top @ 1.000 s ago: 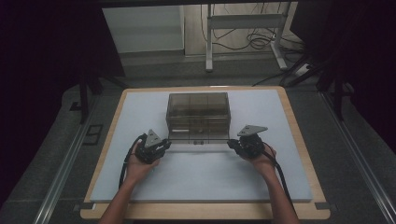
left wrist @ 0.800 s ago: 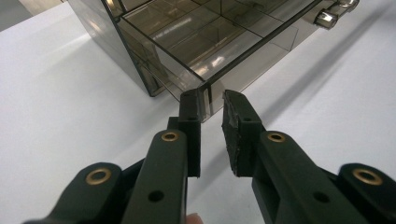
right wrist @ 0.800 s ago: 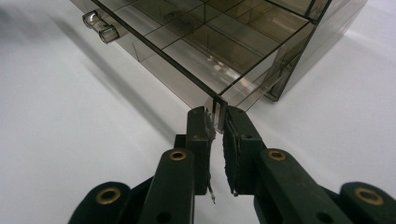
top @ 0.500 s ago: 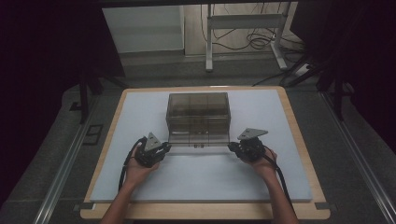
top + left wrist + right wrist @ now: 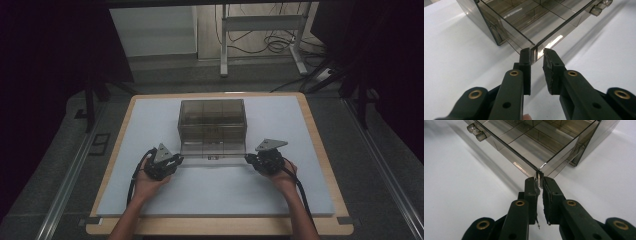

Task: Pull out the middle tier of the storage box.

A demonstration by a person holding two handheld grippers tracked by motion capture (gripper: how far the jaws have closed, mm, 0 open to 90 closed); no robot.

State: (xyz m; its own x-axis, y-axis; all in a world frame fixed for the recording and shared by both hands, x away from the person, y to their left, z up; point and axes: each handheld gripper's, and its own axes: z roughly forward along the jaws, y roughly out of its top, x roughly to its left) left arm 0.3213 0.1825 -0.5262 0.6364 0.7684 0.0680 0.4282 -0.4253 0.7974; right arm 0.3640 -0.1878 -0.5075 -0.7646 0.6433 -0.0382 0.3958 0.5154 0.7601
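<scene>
On the white mat (image 5: 150,200) near its middle, the left gripper (image 5: 172,161) is clamped on the left front corner of a smoky clear drawer (image 5: 214,150) – pulled partly out of its box (image 5: 212,117) – and the right gripper (image 5: 252,160) clamps the right corner, so the drawer looks half open, not free.

No visible change: left claw (image 5: 536,53), right claw (image 5: 539,181) pinch drawer (image 5: 212,149) front corners as before.

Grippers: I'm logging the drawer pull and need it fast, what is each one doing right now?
Left gripper: closed on the drawer, at one front corner.
Right gripper: closed on the drawer's other front corner.
</scene>
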